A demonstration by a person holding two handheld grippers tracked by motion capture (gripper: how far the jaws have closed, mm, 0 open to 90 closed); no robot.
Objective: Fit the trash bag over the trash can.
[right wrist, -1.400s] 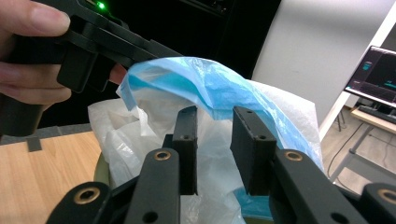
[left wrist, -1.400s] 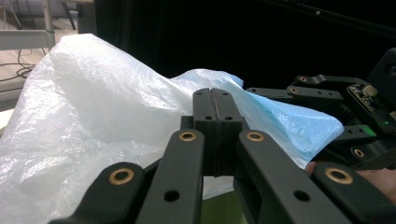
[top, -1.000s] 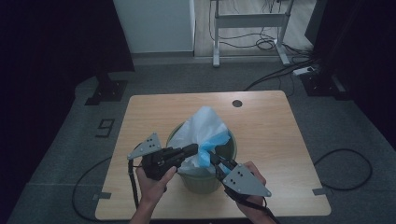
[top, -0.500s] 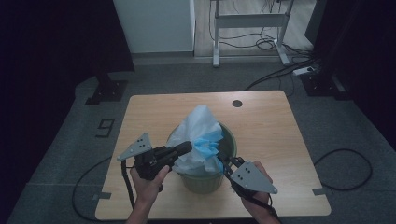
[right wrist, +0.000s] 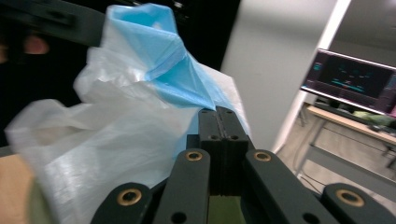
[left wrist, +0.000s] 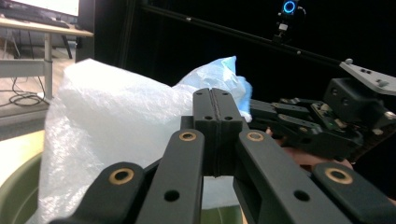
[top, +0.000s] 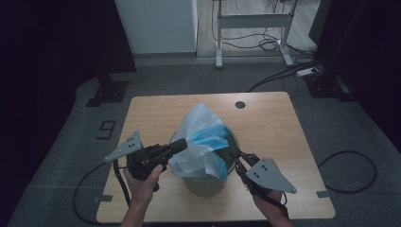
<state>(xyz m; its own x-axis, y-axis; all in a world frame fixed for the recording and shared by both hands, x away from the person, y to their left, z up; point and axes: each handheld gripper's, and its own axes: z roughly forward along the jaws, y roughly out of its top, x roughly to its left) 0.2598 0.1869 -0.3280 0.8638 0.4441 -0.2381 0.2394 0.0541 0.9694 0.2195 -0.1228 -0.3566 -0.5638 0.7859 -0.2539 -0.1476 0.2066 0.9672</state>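
In the high view the green bin (top: 208, 177) stood at the lower centre of the frame, near the front edge of the wooden surface (top: 265, 123), with the white-and-blue plastic bag (top: 201, 137) billowing up out of it. The bag's long axis ran roughly upright, leaning a little toward the upper left of the frame, and its blue-edged mouth hung over the rim on the right side.

The left tongs (top: 180, 144) came in from the lower left and met the bag's left flank just above the rim. The right tongs (top: 232, 150) came in from the lower right and reached the blue fold at the rim. The bag lay between the two tongs, each about equally close, so either hand could work its own side of the rim.

In the left gripper view the left tongs (left wrist: 217, 100) were clenched, pads pressed flat together, with the bag (left wrist: 116, 126) directly behind them. Whether a thin fold of film was pinched between the pads could not be told. In the right gripper view the right tongs (right wrist: 219, 121) were likewise clenched, the bag's blue fold (right wrist: 173, 74) rising just beyond the tips, and again a grip on the film could not be confirmed.
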